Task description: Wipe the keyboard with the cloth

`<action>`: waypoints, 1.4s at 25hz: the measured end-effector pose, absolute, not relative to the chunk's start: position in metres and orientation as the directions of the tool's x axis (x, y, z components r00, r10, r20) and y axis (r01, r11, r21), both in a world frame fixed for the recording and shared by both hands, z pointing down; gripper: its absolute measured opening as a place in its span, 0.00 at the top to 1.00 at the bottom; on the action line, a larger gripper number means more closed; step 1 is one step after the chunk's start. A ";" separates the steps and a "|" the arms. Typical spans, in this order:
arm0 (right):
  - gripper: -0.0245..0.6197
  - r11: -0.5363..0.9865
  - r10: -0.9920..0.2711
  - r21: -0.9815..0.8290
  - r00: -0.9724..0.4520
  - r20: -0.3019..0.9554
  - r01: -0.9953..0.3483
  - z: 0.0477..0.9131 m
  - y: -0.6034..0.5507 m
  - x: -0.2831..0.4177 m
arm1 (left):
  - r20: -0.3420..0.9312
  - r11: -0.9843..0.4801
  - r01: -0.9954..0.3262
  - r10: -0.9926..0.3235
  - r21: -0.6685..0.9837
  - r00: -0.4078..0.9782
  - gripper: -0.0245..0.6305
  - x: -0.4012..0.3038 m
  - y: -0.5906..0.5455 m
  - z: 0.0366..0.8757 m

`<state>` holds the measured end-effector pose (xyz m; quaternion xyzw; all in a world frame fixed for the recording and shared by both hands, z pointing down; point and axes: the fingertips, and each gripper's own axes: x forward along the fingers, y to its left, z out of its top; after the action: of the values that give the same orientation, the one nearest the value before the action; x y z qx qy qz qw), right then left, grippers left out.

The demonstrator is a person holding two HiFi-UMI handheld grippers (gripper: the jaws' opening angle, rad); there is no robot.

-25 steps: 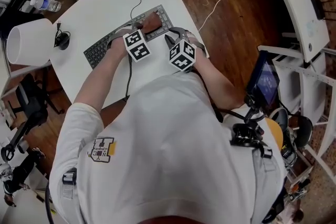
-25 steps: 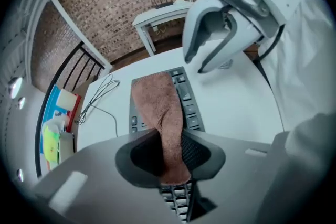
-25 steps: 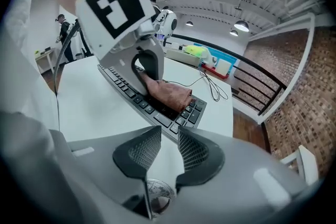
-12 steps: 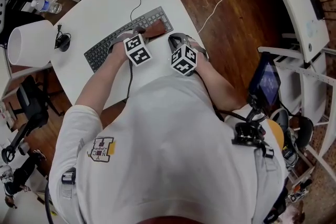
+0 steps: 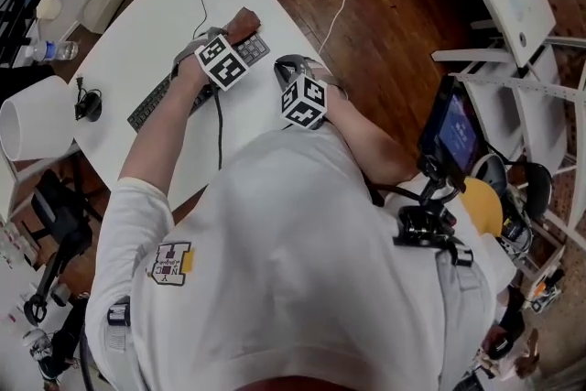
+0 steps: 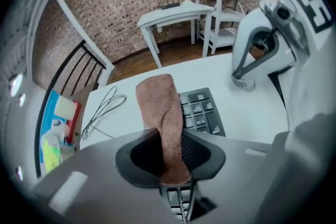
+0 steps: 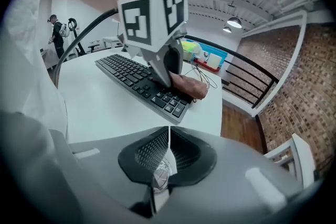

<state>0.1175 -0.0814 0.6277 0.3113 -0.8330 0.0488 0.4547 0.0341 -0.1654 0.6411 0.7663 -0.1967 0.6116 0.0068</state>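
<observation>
Mid-wipe, judging by the lay of things. Holding the brown cloth (image 6: 160,105) pinched in the left tongs (image 6: 170,157), with its free end draped forward onto the keyboard (image 6: 202,113). Bearing down at the keyboard's right end, close to the right edge of the table (image 5: 137,23). Keeping the right tongs (image 7: 168,152) clenched on nothing, poised over bare table toward the near edge, near the keyboard's right end and apart from the cloth. Cannot tell from the keys alone which have been wiped: no dust, streaks or damp marks to go by. Seemingly working the right end at present; possibly left to do, the long run of keys toward the left end, unless covered already. Not finished in any case: cloth lying on the keys rather than set aside.
</observation>
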 end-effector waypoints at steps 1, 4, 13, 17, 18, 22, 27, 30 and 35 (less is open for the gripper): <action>0.95 0.801 -0.474 0.200 -0.393 0.788 -0.565 0.628 -0.081 0.119 | 0.940 -0.932 -0.279 -0.289 -0.232 0.184 0.81 0.042 -0.153 0.642; 0.95 0.800 -0.473 0.197 -0.394 0.788 -0.567 0.627 -0.075 0.125 | 0.944 -0.958 -0.211 -0.239 -0.192 0.226 0.81 0.063 -0.111 0.643; 0.94 0.790 -0.476 0.192 -0.384 0.791 -0.583 0.626 -0.065 0.134 | 0.929 -0.955 -0.220 -0.256 -0.200 0.267 0.81 0.063 -0.120 0.630; 0.94 0.784 -0.479 0.198 -0.371 0.795 -0.588 0.625 -0.062 0.140 | 0.900 -0.884 -0.347 -0.393 -0.314 0.189 0.81 0.035 -0.206 0.618; 0.94 0.782 -0.480 0.199 -0.368 0.797 -0.590 0.625 -0.061 0.141 | 0.902 -0.879 -0.346 -0.401 -0.328 0.163 0.81 0.030 -0.217 0.621; 0.94 0.775 -0.482 0.198 -0.359 0.799 -0.600 0.626 -0.059 0.143 | 0.929 -0.906 -0.312 -0.341 -0.284 0.144 0.81 0.034 -0.209 0.641; 0.94 0.767 -0.488 0.196 -0.358 0.796 -0.611 0.623 -0.058 0.151 | 0.937 -0.951 -0.207 -0.272 -0.228 0.218 0.81 0.073 -0.152 0.639; 0.94 0.769 -0.494 0.202 -0.363 0.790 -0.607 0.619 -0.058 0.148 | 0.940 -0.967 -0.147 -0.238 -0.207 0.243 0.81 0.086 -0.112 0.641; 0.94 0.776 -0.492 0.207 -0.367 0.789 -0.596 0.618 -0.050 0.140 | 0.953 -0.984 -0.106 -0.166 -0.143 0.253 0.81 0.090 -0.063 0.652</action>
<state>0.1400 -0.0504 0.6178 0.3297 -0.8249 0.0569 0.4557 0.0896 -0.0633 0.6523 0.7911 -0.0860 0.6052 -0.0245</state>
